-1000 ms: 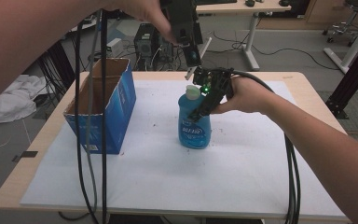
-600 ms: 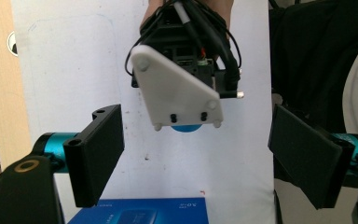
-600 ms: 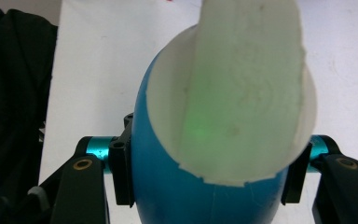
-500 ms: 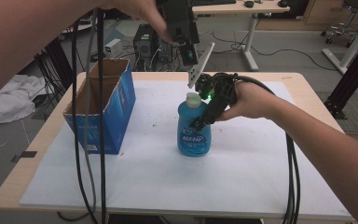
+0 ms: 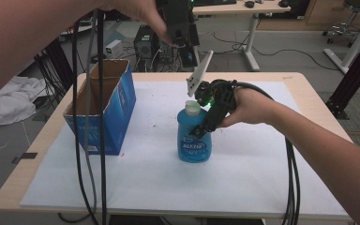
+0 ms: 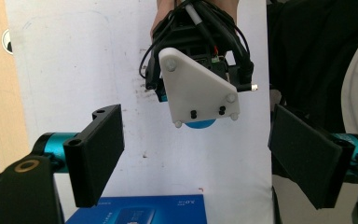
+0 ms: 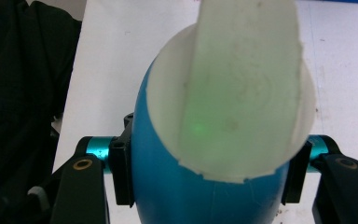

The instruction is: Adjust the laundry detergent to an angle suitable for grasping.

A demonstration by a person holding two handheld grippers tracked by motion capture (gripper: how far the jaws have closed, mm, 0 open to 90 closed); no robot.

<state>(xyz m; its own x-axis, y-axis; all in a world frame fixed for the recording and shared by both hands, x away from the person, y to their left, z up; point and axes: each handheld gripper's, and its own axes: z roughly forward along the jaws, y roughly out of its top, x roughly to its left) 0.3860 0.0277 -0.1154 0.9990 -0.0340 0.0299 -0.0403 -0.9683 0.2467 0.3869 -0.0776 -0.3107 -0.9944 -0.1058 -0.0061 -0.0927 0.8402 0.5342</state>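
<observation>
A blue bottle (image 5: 194,143) with a white cap (image 5: 192,108) stands upright mid-table on the white mat (image 5: 243,178). My right gripper (image 5: 201,129) comes in from the right and is shut on the bottle's body below the cap. In the right gripper view the jaws of the right gripper (image 7: 207,179) press both sides of the blue bottle (image 7: 177,200), under its white cap (image 7: 233,93). My left gripper (image 6: 203,156) hangs high above, open and empty, looking down on the right gripper's white plate (image 6: 200,88). In the high view the left gripper (image 5: 180,28) is at the top.
An open cardboard box with blue printed sides (image 5: 105,108) stands at the table's left; its blue edge (image 6: 140,212) lies below the left jaws. Black cables (image 5: 98,140) hang from the left hand across the left front. Another cable (image 5: 290,178) trails along the right forearm.
The right gripper has shifted the bottle slightly toward the table's near edge. The left gripper has stayed in place above.
</observation>
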